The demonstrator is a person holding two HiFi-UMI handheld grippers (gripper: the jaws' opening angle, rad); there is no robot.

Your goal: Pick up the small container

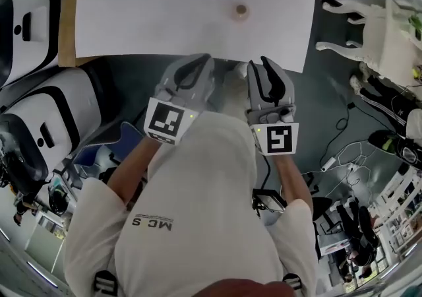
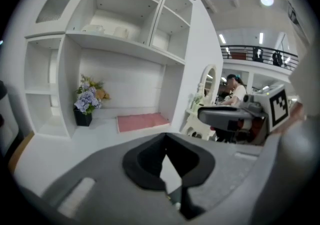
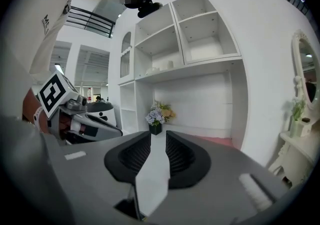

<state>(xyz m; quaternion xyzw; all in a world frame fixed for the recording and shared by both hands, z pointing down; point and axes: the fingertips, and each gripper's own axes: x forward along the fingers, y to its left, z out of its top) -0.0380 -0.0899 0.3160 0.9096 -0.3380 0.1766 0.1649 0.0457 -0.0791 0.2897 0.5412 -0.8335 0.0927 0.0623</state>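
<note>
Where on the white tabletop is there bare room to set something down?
Most of the white tabletop is bare: the stretch left of the small container, plus the strip between it and the near edge. Crowded: the floor at right, strewn with cables.

Your white T-shirt (image 1: 211,177) shows grey print (image 1: 153,223) at seven o'clock. Your grey left gripper (image 1: 204,59) and right gripper (image 1: 259,63) bear black-and-white marker cubes (image 1: 166,121).

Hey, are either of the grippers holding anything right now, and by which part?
Nothing is held. The right gripper is open and empty, the left gripper shut on nothing; the small container sits untouched.
</note>
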